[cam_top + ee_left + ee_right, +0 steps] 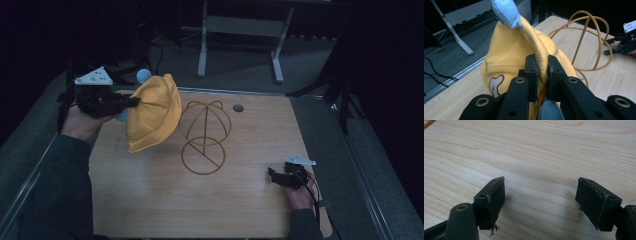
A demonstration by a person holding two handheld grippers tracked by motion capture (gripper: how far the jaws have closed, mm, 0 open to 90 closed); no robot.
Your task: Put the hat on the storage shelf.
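Yellow cloth hat [152, 112] hung pinched in our left tongs [541, 75], presumably for the gold wire stand [204, 137]; our right tongs [540, 205] rested wide open, empty, on the wooden counter [150, 195].

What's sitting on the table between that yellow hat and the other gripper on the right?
In the high view, a wire hat stand stands between the yellow hat and the right gripper; beyond it, only bare wooden table.

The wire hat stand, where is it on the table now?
In the high view the wire hat stand sits near the middle of the wooden table, just right of the yellow hat that the left tongs hold up.
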